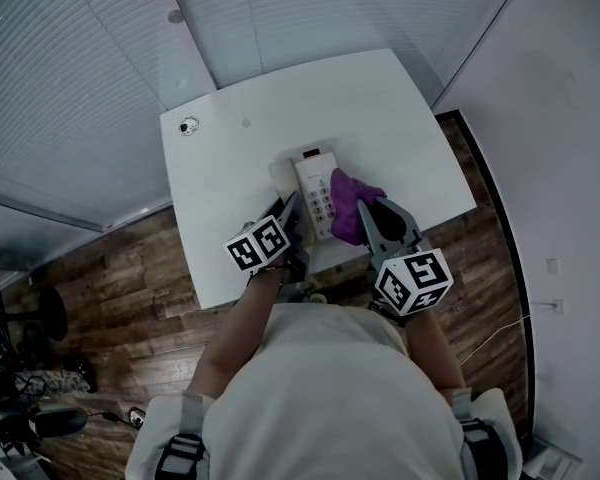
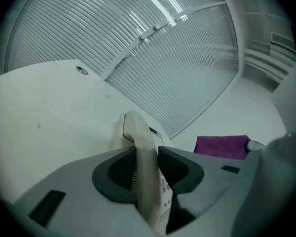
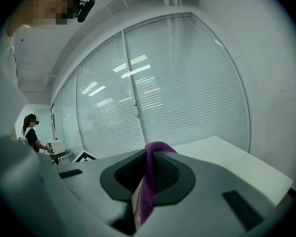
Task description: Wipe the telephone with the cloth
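Observation:
A cream telephone [image 1: 315, 200] lies in the middle of the white table [image 1: 400, 108], keypad up, with its handset [image 1: 283, 183] along its left side. My left gripper [image 1: 288, 210] is shut on the handset [image 2: 140, 147], whose pale bar stands between both dark pads of the gripper [image 2: 147, 164]; the keypad [image 2: 164, 184] shows just behind it. My right gripper [image 1: 365, 210] is shut on the purple cloth [image 1: 348, 203], which rests against the phone's right edge. In the right gripper view the cloth [image 3: 150, 174] hangs folded between the pads. The cloth [image 2: 222, 146] also shows at the right of the left gripper view.
A small round grommet [image 1: 188, 125] sits near the table's far left corner. Glass walls with blinds [image 1: 80, 68] run close behind the table. Wooden floor [image 1: 110, 278] surrounds it. A person [image 3: 32, 132] stands far off beyond the glass.

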`<action>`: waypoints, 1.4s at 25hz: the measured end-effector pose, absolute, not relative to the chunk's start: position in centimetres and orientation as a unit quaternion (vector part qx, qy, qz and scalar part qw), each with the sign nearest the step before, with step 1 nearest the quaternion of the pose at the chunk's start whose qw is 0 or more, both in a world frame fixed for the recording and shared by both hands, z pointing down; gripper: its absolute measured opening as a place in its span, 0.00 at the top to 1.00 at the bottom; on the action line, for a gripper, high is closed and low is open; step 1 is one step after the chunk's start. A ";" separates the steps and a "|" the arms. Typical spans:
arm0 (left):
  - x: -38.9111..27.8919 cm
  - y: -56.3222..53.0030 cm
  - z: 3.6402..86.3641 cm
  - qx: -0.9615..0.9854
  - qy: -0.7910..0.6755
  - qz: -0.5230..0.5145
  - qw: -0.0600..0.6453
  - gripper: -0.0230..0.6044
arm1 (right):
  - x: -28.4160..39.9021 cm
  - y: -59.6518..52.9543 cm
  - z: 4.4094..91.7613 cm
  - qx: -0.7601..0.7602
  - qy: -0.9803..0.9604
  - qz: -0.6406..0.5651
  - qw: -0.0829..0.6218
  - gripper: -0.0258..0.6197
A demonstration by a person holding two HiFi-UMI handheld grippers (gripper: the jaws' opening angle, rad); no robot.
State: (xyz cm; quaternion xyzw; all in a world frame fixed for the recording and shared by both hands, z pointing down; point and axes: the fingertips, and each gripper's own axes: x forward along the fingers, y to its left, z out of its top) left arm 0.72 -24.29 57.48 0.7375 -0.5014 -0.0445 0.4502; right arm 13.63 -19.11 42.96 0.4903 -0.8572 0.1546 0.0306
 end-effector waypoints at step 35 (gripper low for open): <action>-0.8 -19.0 52.2 0.768 -0.540 -0.001 0.344 0.88 | 12.9 -15.5 43.6 0.462 -0.870 0.167 0.032 0.89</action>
